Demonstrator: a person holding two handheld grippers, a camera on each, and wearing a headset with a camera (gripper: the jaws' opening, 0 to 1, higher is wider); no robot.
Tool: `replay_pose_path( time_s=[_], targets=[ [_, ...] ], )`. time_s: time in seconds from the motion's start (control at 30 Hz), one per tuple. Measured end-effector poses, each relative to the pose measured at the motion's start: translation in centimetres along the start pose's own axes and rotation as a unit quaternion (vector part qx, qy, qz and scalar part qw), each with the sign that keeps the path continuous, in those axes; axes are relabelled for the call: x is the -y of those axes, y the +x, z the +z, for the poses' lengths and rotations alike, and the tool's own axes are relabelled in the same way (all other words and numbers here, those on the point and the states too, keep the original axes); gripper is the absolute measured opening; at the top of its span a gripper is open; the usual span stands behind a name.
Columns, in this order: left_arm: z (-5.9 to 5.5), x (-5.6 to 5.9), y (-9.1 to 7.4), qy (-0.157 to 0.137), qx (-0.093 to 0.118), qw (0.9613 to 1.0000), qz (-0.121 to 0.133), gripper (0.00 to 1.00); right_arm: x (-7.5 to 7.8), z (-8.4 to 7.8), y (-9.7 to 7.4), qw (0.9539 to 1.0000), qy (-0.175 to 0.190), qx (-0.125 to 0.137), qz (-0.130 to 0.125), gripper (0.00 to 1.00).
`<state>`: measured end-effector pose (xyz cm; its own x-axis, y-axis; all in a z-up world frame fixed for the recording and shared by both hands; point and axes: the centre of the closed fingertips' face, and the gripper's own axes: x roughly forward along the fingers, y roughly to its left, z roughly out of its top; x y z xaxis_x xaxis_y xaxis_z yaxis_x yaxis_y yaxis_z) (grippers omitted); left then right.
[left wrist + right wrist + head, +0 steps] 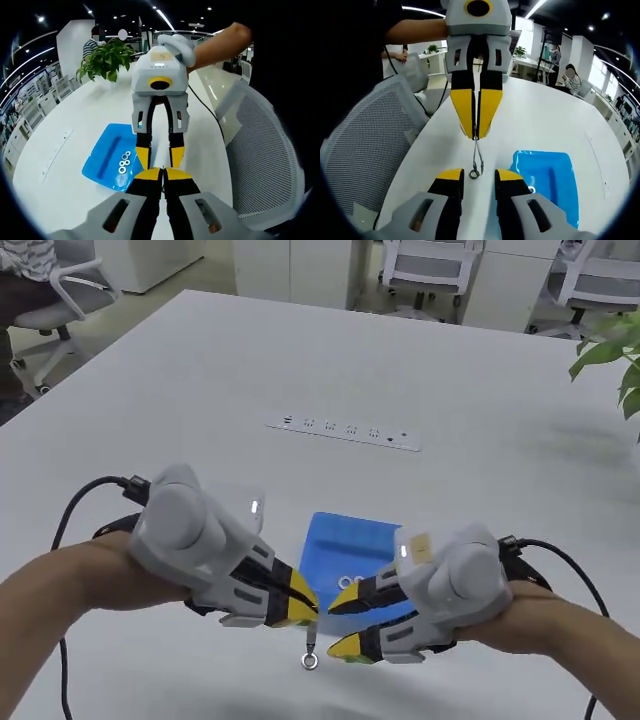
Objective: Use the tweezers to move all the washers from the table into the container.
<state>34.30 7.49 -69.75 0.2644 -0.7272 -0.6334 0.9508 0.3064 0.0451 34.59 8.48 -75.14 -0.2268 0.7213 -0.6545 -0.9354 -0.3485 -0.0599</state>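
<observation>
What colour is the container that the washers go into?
The container is bright blue. It shows best in the left gripper view.

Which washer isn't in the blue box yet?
The washer at the tweezers' tips, outside the blue container; the other washers lie inside it.

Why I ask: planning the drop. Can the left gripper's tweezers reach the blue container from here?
Probably yes. The left gripper holds the tweezers, washer at their tips, just beside the blue container. The open right gripper crowds its near edge, but the rest lies open.
</observation>
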Motion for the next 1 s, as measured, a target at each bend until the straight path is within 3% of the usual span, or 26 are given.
replay_pose_path(
  time_s=[0.47, 1.0],
  targets=[
    [-0.2, -0.2, 0.1, -0.001, -0.002, 1.0, -0.001, 0.05, -0.2, 0.3, 2.0, 0.9998, -0.007, 0.001, 0.019, 0.13],
    [-0.4, -0.3, -0.2, -0.009, -0.002, 0.9999, 0.005, 0.05, -0.2, 0.6, 2.2, 0.9997, -0.017, 0.004, 0.015, 0.08]
  ],
)
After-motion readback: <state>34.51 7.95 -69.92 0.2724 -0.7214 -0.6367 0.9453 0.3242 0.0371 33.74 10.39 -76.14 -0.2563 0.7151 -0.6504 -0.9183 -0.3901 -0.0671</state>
